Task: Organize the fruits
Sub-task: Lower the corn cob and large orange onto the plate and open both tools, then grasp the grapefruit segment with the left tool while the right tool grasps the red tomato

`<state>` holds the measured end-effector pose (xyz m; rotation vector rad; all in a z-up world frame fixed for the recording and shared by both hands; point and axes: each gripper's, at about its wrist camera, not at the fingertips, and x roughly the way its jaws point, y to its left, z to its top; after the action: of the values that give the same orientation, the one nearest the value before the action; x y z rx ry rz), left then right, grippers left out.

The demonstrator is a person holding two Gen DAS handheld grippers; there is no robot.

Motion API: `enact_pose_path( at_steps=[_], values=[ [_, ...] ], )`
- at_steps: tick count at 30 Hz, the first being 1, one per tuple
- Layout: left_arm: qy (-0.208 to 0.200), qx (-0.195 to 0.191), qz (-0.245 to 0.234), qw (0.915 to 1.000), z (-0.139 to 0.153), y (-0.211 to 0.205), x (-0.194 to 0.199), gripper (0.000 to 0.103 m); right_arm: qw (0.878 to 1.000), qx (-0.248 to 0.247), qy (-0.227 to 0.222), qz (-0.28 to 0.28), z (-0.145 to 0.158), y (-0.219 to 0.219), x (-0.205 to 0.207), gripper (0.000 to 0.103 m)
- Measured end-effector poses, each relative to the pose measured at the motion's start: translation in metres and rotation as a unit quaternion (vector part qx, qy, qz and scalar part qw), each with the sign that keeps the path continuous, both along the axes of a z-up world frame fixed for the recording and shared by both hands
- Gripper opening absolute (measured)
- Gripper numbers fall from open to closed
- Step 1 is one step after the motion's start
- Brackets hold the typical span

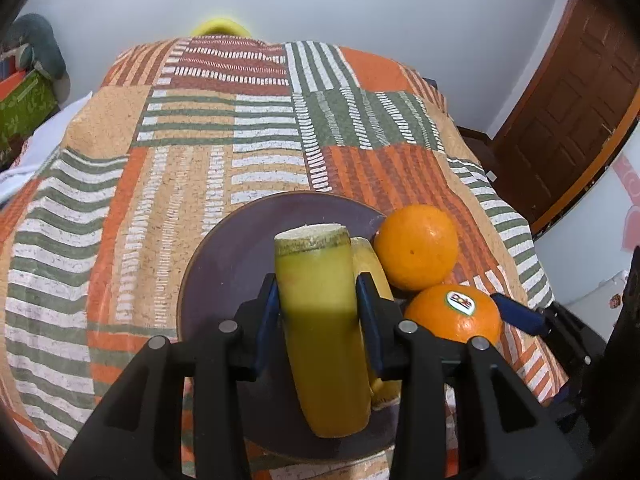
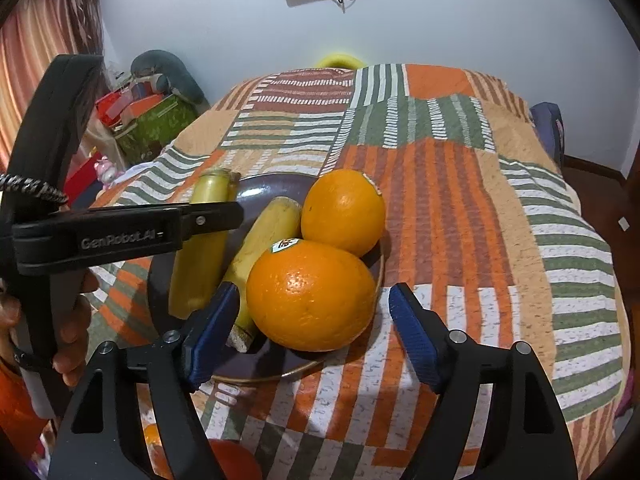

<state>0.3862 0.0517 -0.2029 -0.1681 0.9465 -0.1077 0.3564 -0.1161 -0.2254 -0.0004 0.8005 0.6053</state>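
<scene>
Our left tool [image 1: 318,300] clamps one banana [image 1: 320,320] over the plate [image 1: 224,272], to lay it by the other banana [image 2: 260,248]; our right tool [image 2: 312,320] stands apart around the stickered orange [image 2: 310,294], resting on the plate rim.

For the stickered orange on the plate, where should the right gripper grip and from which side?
Grip the stickered orange across its widest middle, coming from the near plate edge, where the right gripper already straddles it with open jaws. It is round, so only the middle holds; the banana crowds its left side, so keep that pad shallow.
</scene>
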Motion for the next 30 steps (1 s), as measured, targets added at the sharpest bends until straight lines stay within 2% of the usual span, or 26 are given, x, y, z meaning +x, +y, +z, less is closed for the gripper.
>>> enact_pose_path(
  at_steps=[3, 5, 11, 15, 17, 21, 25, 30],
  values=[
    [-0.002, 0.013, -0.007, 0.9999, 0.007, -0.003, -0.005, 0.038, 1.000, -0.002, -0.003, -0.008, 0.003, -0.005, -0.003, 0.075],
    [-0.005, 0.017, -0.006, 0.9998, 0.013, -0.003, -0.009, 0.046, 1.000, 0.004, -0.002, -0.011, 0.007, -0.009, -0.006, 0.075],
    [-0.029, 0.025, -0.005, 0.9992, 0.039, -0.004, -0.034, 0.047, 1.000, -0.002, -0.022, -0.013, 0.024, -0.015, -0.025, 0.075],
    [-0.043, 0.032, -0.005, 0.9985, 0.057, -0.005, -0.061, 0.048, 0.999, -0.010, -0.038, -0.011, 0.038, -0.018, -0.039, 0.075],
    [-0.049, 0.033, -0.005, 0.9982, 0.065, -0.005, -0.076, 0.052, 0.999, -0.013, -0.044, -0.009, 0.042, -0.019, -0.046, 0.075],
    [-0.059, 0.042, -0.008, 0.9974, 0.078, -0.007, -0.109, 0.054, 0.998, -0.026, -0.060, -0.009, 0.050, -0.024, -0.067, 0.074],
    [-0.066, 0.041, -0.006, 0.9969, 0.085, -0.010, -0.138, 0.060, 0.997, -0.034, -0.067, -0.014, 0.054, -0.031, -0.083, 0.075],
    [-0.056, 0.030, -0.005, 0.9980, 0.080, -0.020, -0.167, 0.060, 0.997, -0.039, -0.070, -0.022, 0.056, -0.044, -0.104, 0.075]
  ],
)
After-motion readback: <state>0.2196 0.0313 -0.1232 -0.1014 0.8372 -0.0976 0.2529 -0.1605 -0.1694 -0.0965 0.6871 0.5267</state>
